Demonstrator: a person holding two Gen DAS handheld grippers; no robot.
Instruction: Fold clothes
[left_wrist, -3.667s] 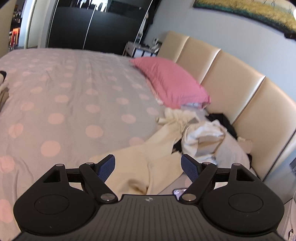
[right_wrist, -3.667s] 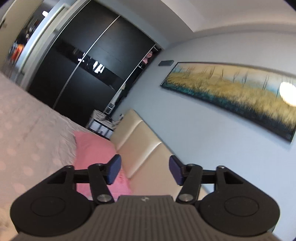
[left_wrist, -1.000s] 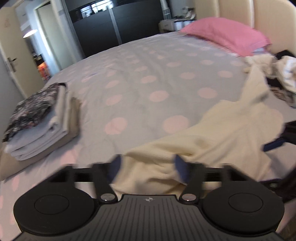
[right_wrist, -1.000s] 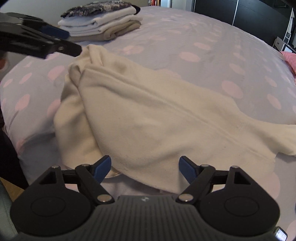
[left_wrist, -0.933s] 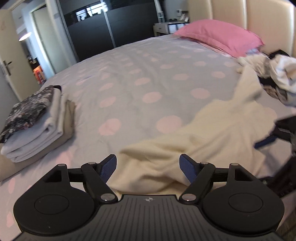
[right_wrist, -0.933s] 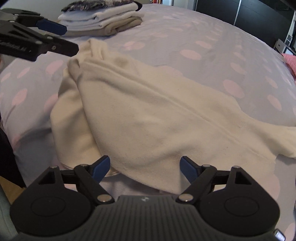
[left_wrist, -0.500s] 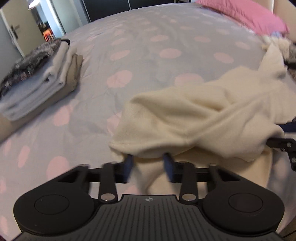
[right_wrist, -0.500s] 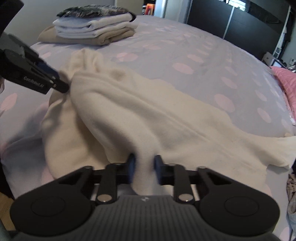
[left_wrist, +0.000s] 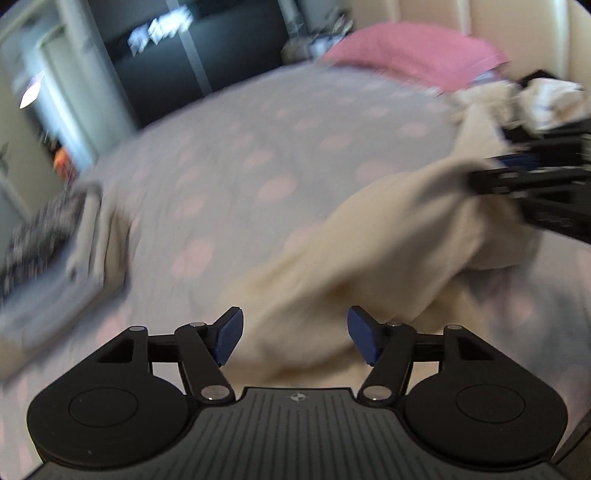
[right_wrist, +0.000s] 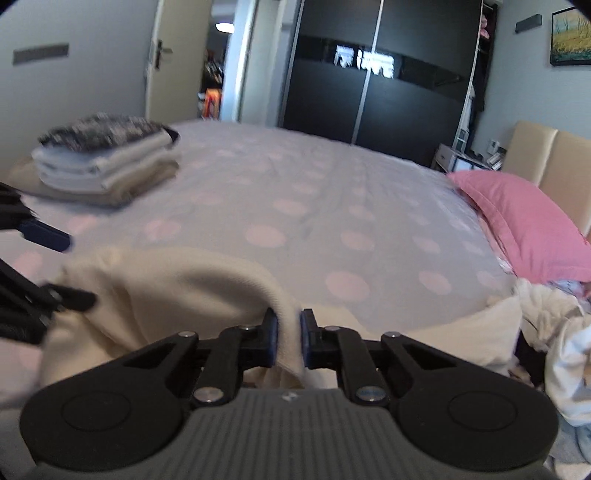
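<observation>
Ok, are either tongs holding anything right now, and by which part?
Right tongs are shut on a folded edge of the cream garment. Left tongs are open, holding nothing.

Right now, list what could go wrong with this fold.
Only the right gripper pinches the cream garment; the left gripper is open, so the cloth may hang lopsided and bunch. Its far end lies against the unfolded pile and could drag pieces along.

My claws were black with blue pads. The garment was cream. The bedspread was pale grey with pink dots, the pillow pink, the wardrobe black, the headboard beige.
</observation>
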